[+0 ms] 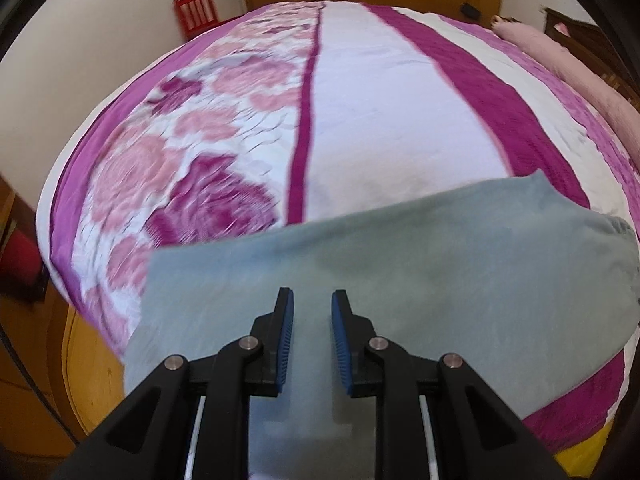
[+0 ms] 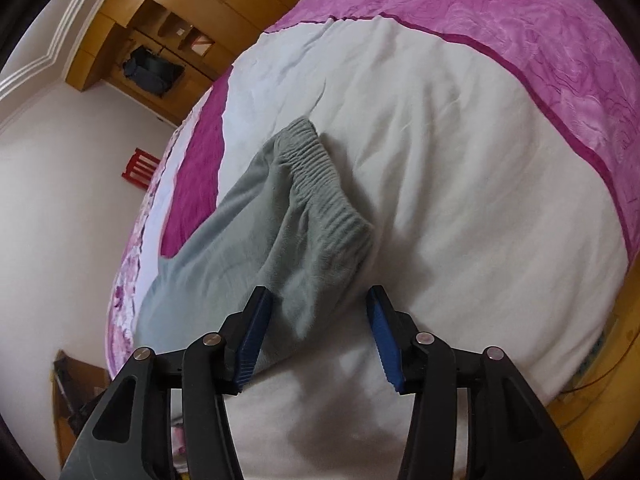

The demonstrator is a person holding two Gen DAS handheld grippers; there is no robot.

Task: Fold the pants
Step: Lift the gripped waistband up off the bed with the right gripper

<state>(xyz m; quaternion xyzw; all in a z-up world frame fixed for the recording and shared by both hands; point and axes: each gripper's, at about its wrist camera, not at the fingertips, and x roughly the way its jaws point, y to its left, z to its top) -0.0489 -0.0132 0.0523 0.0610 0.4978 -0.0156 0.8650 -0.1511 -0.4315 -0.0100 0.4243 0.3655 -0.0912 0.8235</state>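
**Two open grippers poised over grey-green pants on a pink bed**

Nearest the left wrist camera, the left black two-finger gripper with blue ribbed pads (image 1: 312, 300) hangs over the soft grey-green fleece pants (image 1: 400, 264), its jaws apart with a narrow gap and nothing between them. The cloth lies flat beneath the fingers and spreads to both sides, its far edge crossing the quilted bedspread with white, magenta and pink floral bands (image 1: 380, 112). Beyond the bed stand a red slatted wooden chair (image 1: 198, 10) against the pale wall and a pale pink pillow (image 1: 560, 56) at the right.

From the right wrist camera, the right black gripper with blue ribbed pads (image 2: 320, 300) is spread wide, holding nothing, with the near fold of the pants (image 2: 288, 240) lying between and below its fingers. The gathered elastic waistband (image 2: 320, 176) sits farther out on the white band of the bedspread (image 2: 460, 140). Wooden cabinets (image 2: 160, 12) line the far wall.
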